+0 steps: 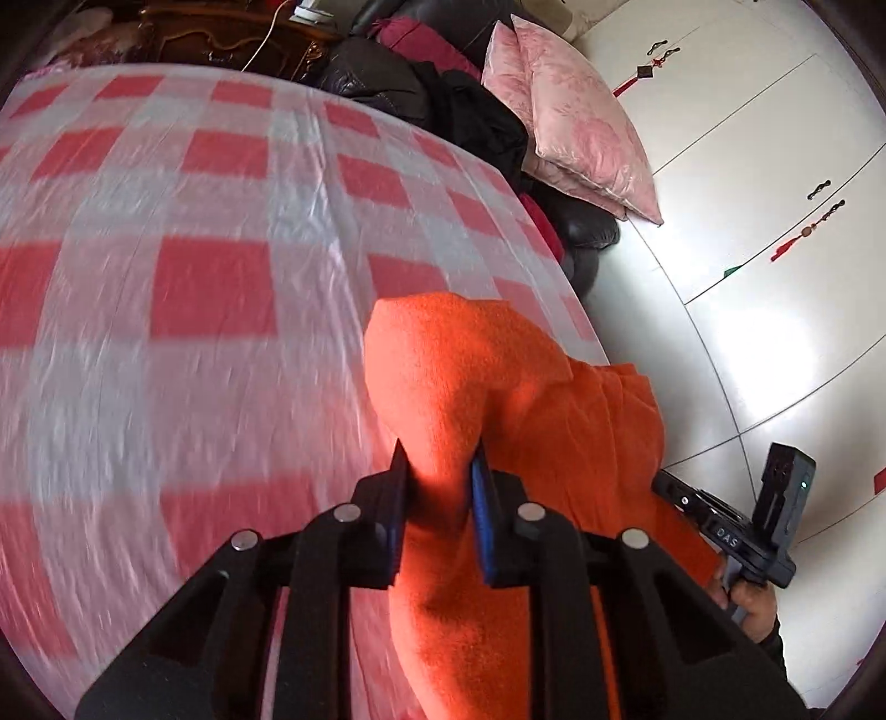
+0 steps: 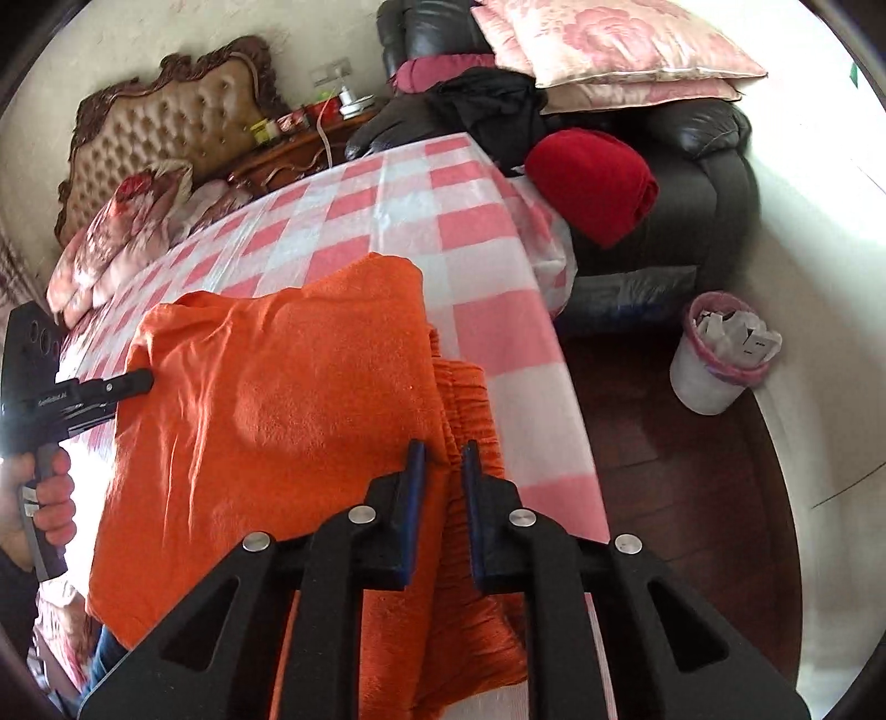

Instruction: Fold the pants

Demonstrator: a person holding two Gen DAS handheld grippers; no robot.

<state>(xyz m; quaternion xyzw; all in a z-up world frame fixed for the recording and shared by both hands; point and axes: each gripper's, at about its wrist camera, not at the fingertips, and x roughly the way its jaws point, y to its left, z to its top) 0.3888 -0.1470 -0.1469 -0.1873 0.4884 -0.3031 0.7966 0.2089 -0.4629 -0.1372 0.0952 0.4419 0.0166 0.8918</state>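
The orange pants (image 2: 266, 421) lie on the bench's (image 2: 487, 266) pink-and-white checked cover, near the edge closest to the cameras, folded over into a thick pad with the gathered waistband showing at its right side in the right wrist view; the left tool (image 1: 440, 462) has its blue-padded fingers (image 1: 480, 498) pressed onto a raised fold of the cloth, which bulges up in a hump beyond the tips, so it is gripping the pants; the right tool (image 2: 443, 451) is likewise clamped on the pants, its two fingers (image 2: 415, 471) pinching the fabric just beside the ruched waistband; each tool shows in the other's view, the left one at the left border of the right wrist picture with its tips at the pad's left edge and a hand (image 2: 47, 498) around its handle, the right one at the lower right of the left wrist picture; beyond the bench stands a dark leather armchair (image 2: 709, 183) carrying pink cushions (image 2: 620, 44) and a rolled red cloth (image 2: 595, 183); a lined waste bin (image 2: 720, 354) sits on the wooden floor beside it.
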